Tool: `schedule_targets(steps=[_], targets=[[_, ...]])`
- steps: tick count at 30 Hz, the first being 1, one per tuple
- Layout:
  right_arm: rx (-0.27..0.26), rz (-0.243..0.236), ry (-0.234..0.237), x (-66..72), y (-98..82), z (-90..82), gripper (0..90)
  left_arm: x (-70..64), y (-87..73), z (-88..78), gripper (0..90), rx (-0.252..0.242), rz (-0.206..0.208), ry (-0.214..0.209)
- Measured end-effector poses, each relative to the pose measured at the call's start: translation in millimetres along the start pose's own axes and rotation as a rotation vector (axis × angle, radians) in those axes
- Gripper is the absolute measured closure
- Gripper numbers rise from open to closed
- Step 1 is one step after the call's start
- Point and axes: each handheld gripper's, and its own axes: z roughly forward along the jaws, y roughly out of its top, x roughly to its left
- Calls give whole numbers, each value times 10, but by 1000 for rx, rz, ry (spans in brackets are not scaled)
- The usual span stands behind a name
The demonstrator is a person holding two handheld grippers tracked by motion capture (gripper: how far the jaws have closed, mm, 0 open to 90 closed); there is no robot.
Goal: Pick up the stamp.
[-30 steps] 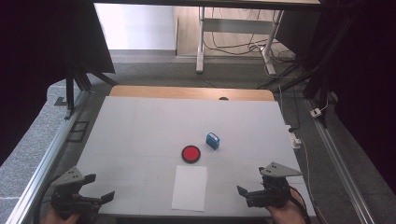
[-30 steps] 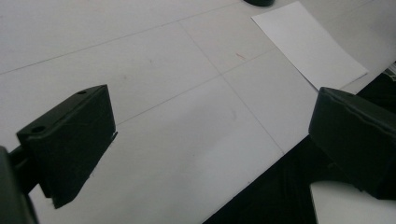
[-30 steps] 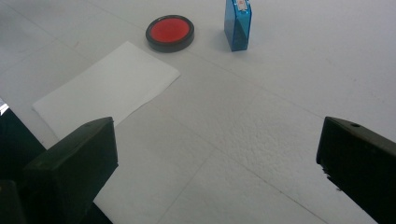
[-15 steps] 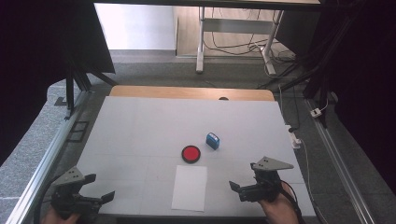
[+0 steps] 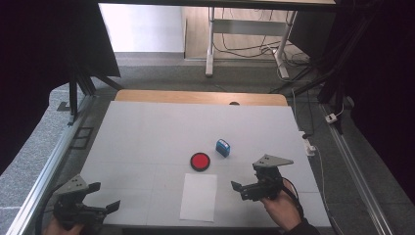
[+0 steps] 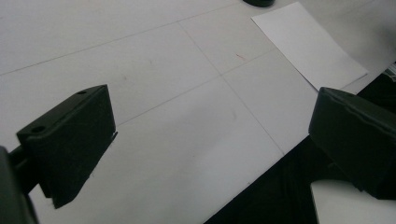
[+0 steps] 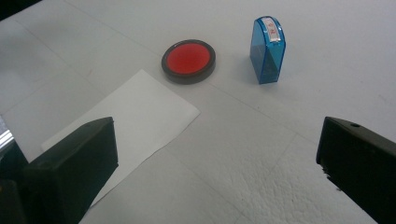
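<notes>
Nothing is gripped yet: your right gripper (image 5: 248, 188) hovers with jaws spread wide, the blue stamp (image 7: 267, 50) at its one o'clock, upright just beside the red ink pad (image 7: 188, 60), paper (image 7: 126, 126) unmarked; your left gripper (image 5: 98, 203) idles, jaws spread

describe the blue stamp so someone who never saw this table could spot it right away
Start at the white table and find the sheet of paper near its front edge. Just beyond the paper lies a round red ink pad, and the stamp stands upright to the pad's right, apart from it. It is the one clear blue, boxy thing there, with a red and white label on top.
</notes>
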Motion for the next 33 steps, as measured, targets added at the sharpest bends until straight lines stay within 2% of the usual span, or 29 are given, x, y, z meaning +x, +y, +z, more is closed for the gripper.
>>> schedule_targets(steps=[5,14,22,28,33], targets=[[2,-16,-12,-14,49,48,0,-3,1,2,8,-1,1,1],[17,-24,-29,-127,171,211,0,-1,3,3,8,0,2,-1],[58,-36,-36,-216,266,368,0,-2,2,3,8,-2,4,0],[61,-41,-51,-267,308,446,0,0,3,1,8,-1,2,-2],[84,-47,-64,-312,363,562,0,1,3,1,8,-2,3,-2]])
